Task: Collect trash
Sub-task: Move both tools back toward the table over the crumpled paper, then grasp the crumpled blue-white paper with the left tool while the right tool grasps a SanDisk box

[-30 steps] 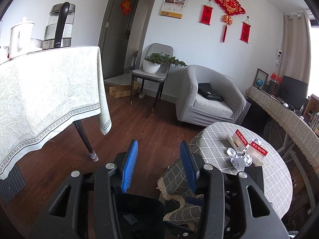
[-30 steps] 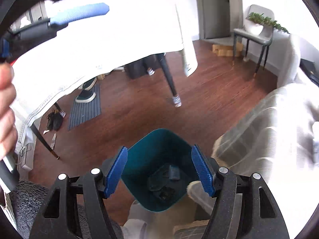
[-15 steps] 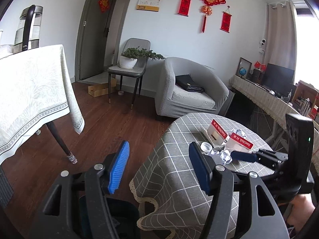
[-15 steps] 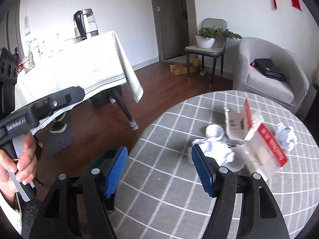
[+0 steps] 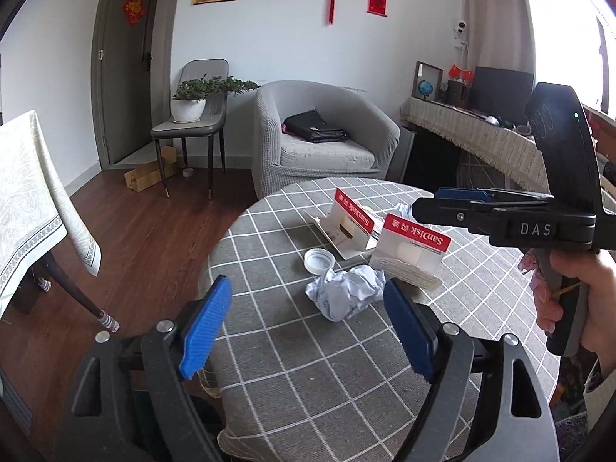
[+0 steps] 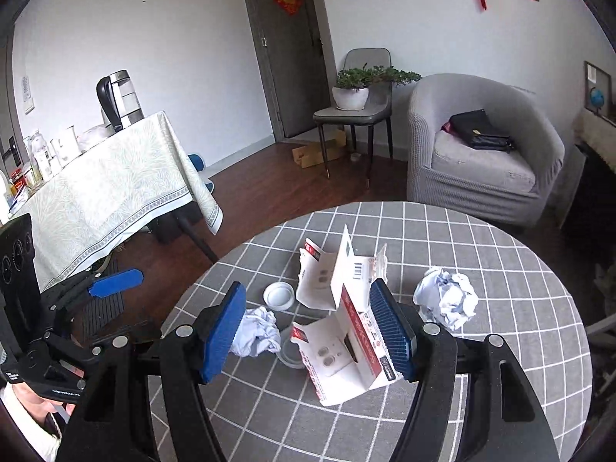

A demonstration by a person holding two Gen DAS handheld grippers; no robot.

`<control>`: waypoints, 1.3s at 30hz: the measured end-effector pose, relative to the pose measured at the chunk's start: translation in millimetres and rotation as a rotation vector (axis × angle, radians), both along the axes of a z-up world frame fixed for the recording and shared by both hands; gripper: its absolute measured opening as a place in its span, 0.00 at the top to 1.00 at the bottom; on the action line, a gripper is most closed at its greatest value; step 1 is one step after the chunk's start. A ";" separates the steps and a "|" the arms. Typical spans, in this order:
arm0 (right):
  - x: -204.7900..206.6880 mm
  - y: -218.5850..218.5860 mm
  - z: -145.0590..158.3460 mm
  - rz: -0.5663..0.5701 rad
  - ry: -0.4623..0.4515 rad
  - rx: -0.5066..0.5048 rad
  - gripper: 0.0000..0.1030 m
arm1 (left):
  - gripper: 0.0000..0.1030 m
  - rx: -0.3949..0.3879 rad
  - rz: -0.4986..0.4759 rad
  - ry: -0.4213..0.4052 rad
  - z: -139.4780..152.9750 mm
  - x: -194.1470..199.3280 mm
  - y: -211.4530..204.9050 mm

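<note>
Hovering over the round table (image 5: 292, 392) with its grey checked cloth, the left gripper (image 5: 308, 323) has its blue fingers (image 5: 204, 327) spread wide; its jaws have just been opening, and nothing sits between the pads. A crumpled paper ball (image 5: 344, 294) lies on the cloth just ahead of the fingertips, roughly centred between them. Beyond it sits a white bottle cap (image 5: 318, 261), and further on two opened red-and-white card packages (image 5: 410, 252), one standing behind the other.

The right gripper (image 6: 312, 331) also stands open above the table, gripping nothing. The near card package (image 6: 346, 354) lies on the cloth between its fingers, close to the right-hand pad; whether the pad touches it cannot be told. A second paper ball (image 6: 446, 298) lies outside the right finger, apart from it.
</note>
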State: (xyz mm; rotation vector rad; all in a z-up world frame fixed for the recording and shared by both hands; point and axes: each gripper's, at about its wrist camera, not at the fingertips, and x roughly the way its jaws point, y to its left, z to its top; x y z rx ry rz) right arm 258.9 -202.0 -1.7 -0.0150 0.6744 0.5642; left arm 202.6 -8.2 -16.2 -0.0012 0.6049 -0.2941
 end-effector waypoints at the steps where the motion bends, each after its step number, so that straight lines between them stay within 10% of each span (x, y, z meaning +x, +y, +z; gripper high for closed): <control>1: -1.0 -5.3 -3.7 -0.001 0.002 -0.002 0.34 | 0.19 -0.004 -0.010 0.016 -2.9 3.2 -5.0; 9: 11.0 -29.6 -27.5 -0.010 0.094 0.041 0.34 | 0.18 -0.107 0.031 0.109 -11.7 31.0 -14.3; 23: 16.4 -40.5 -47.9 -0.002 0.153 0.059 0.34 | 0.35 -0.009 0.050 0.229 -37.4 62.3 -40.8; 25: 17.4 -40.1 -48.2 -0.004 0.153 0.052 0.39 | 0.50 -0.014 0.035 0.235 -41.1 64.1 -40.7; 39: 32.8 -11.2 -54.7 -0.020 0.178 0.017 0.65 | 0.53 -0.097 0.002 0.175 -32.1 44.9 -20.0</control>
